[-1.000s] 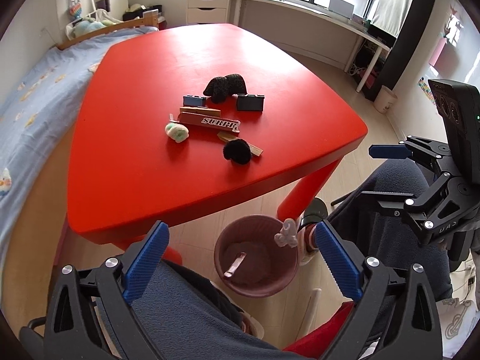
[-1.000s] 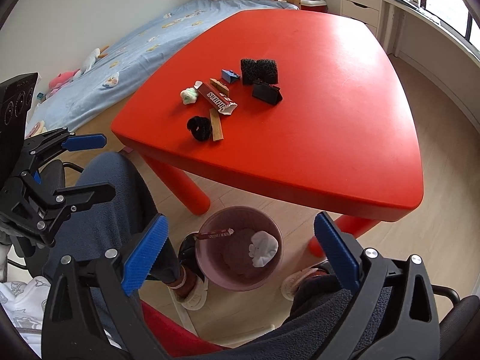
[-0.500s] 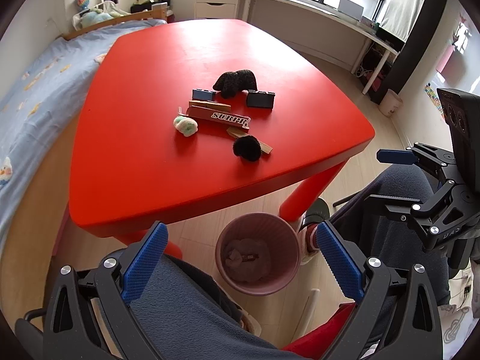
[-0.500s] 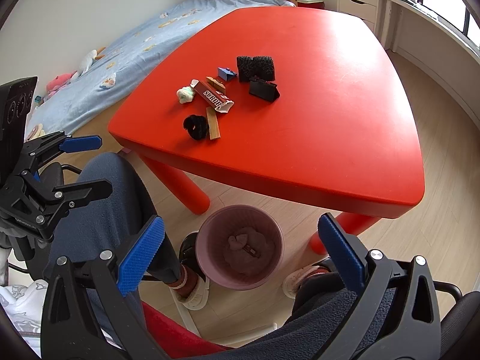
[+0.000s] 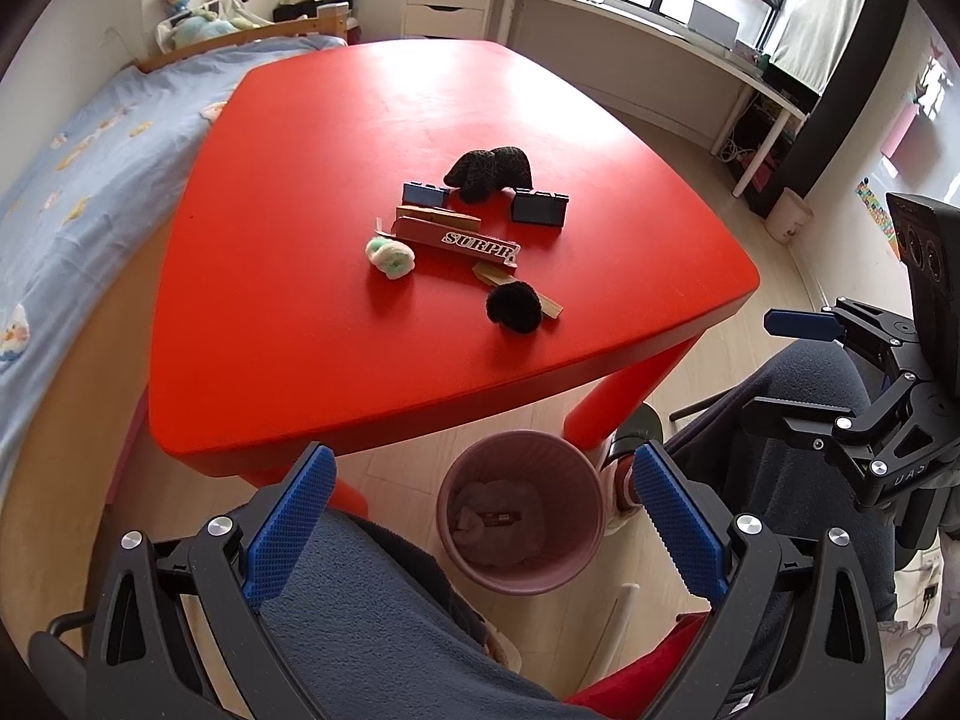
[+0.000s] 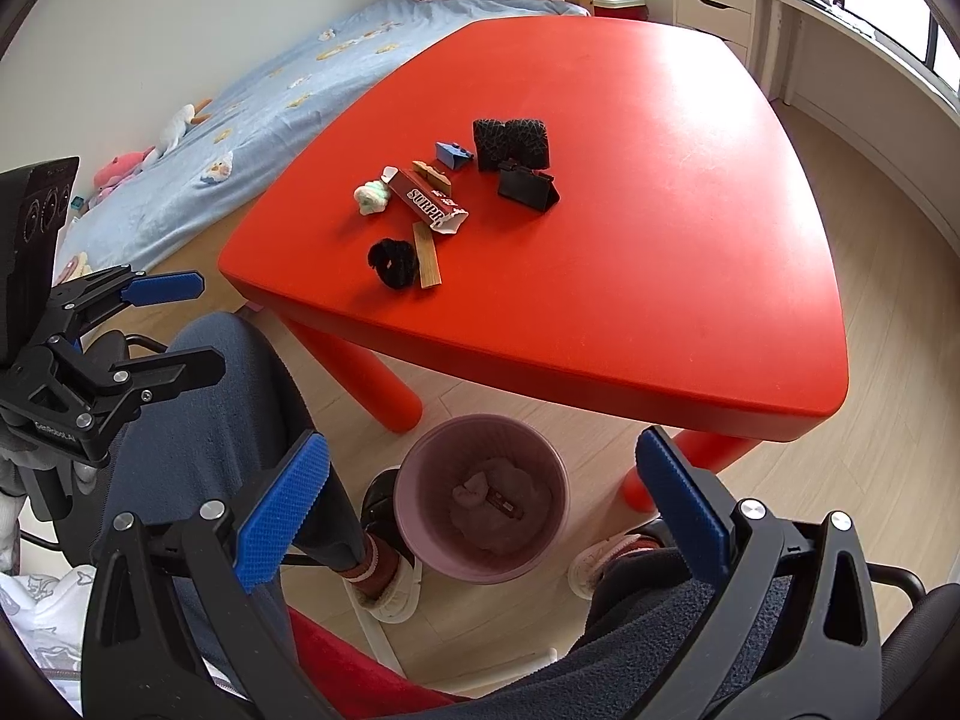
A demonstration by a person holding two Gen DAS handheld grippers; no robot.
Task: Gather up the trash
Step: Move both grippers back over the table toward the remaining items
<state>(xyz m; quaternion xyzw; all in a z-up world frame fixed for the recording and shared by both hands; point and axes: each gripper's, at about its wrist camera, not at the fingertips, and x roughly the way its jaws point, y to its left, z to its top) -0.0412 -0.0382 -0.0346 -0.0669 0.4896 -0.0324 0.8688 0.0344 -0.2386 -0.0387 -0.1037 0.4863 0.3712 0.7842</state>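
So the red table (image 5: 288, 276) takes up most of the room, and a seated person has it right in front of their knees. The pink bin (image 5: 521, 516) sits on the floor just under the table's near edge, between their feet, I'd guess so stuff can be dropped straight in without reaching. There's already crumpled tissue and a small wrapper (image 6: 503, 503) down in it.

Both tongs hang over the lap near the bin: left tongs (image 5: 480, 516) spread wide, empty; right tongs (image 6: 480, 513) same deal, wide apart, pinching nothing.

The remaining trash is clustered mid-table. The red SURPRISE wrapper (image 5: 459, 240) lies in the middle, a black mesh wad (image 5: 492, 173) at 12 o'clock from it, a black fluffy ball (image 5: 513, 307) at 5 o'clock, and a pale tissue ball (image 5: 391, 257) at 8 o'clock, touching the wrapper's end.
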